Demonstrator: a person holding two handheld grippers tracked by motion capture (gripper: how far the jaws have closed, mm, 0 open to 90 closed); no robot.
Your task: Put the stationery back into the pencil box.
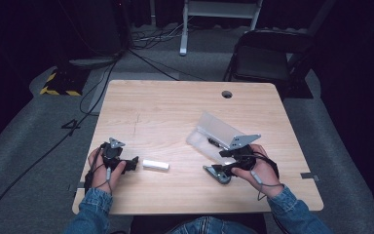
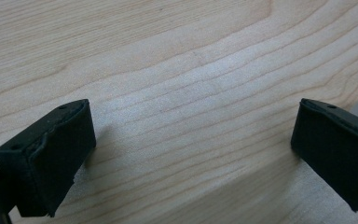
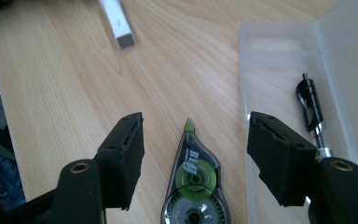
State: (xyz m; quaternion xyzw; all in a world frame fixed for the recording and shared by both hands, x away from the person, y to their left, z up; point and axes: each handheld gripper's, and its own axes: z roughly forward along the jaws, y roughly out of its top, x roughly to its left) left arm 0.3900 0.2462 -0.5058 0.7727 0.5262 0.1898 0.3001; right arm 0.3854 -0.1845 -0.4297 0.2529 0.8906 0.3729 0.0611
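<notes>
A wooden table (image 1: pixel 175 102) has a round hole (image 1: pixel 227 94) near its far edge, towards the right corner. An open clear case (image 1: pixel 219 127) lies towards the right edge, with a black pen (image 3: pixel 310 105) inside. Beyond the far right corner stands a dark chair (image 1: pixel 265 58). Cables (image 1: pixel 97 92) run over the grey floor (image 1: pixel 24 141) past the left edge, near a yellow-black striped base (image 1: pixel 58 84).

The surface (image 1: pixel 175 112) is a light wooden top with wavy grain lines and a small round hole (image 1: pixel 227 94) near its far edge. Under it lies a grey carpet floor (image 1: pixel 24 146). Black cables (image 1: pixel 44 151) run across the carpet on the left. A black and yellow striped block (image 1: pixel 58 84) sits by the far left corner. A dark folding chair (image 1: pixel 268 58) stands behind the surface on the right. A white metal frame (image 1: pixel 219 19) stands farther back. The room around is very dark.
</notes>
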